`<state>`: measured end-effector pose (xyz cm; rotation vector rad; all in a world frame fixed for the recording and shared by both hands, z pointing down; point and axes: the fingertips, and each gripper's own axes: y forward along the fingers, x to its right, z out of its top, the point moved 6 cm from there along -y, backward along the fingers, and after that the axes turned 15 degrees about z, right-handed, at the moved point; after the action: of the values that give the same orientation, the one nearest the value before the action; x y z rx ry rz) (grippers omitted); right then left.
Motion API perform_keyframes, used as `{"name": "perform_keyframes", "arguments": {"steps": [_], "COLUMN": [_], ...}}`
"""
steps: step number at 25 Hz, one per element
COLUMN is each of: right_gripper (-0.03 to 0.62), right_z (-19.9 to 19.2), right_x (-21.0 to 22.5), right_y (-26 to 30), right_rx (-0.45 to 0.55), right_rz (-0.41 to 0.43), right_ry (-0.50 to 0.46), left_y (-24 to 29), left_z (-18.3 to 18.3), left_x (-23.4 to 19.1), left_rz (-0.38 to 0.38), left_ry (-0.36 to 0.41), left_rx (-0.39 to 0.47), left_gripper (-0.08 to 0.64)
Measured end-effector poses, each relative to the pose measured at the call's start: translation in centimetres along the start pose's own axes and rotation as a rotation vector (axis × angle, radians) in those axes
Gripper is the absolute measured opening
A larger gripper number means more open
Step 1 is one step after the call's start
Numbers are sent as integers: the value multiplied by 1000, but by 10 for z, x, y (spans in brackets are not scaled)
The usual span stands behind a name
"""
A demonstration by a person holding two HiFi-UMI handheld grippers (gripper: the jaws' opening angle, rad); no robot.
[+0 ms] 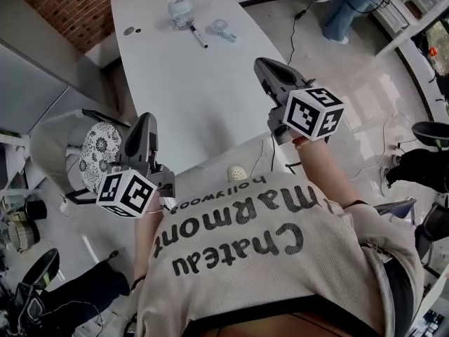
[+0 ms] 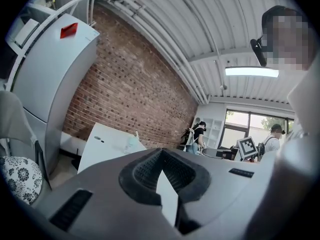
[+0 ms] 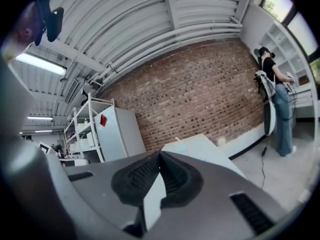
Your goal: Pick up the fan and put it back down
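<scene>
Left gripper (image 1: 145,120) and right gripper (image 1: 264,66) are riding closed and empty; arriving unopened, they could be knocking the fan (image 1: 223,28), top centre, over.

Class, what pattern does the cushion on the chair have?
The cushion is white with dark flowers; head view shows it best.
</scene>
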<state>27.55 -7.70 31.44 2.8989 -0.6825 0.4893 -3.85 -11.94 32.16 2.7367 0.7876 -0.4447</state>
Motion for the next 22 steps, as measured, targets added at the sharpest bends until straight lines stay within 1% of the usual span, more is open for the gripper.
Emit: {"name": "perform_keyframes", "arguments": {"steps": [3, 7, 9, 13, 15, 19, 22], "right_gripper": [3, 3, 3, 5, 64, 110, 192], "right_z": [3, 6, 5, 2, -2, -17, -28], "right_x": [28, 61, 76, 101, 111, 133, 146], "right_y": [18, 39, 49, 67, 72, 84, 92], "right_rx": [-22, -45, -59, -55, -70, -123, -162], "right_rz": [10, 34, 30, 9, 12, 15, 9], "right_ry": [1, -4, -9, 6, 13, 33, 50], "left_y": [23, 42, 47, 58, 62, 70, 76], "left_z": [0, -1, 1, 10, 11, 9, 9], "left_x": [-1, -5, -11, -24, -26, -29, -37], "left_rz": [26, 83, 117, 156, 170, 200, 220], "left_ry": [-7, -14, -19, -22, -24, -20, -21], "left_rx": [4, 16, 17, 32, 36, 13, 11], "left_gripper": [0, 0, 0, 0, 0, 0, 0]}}
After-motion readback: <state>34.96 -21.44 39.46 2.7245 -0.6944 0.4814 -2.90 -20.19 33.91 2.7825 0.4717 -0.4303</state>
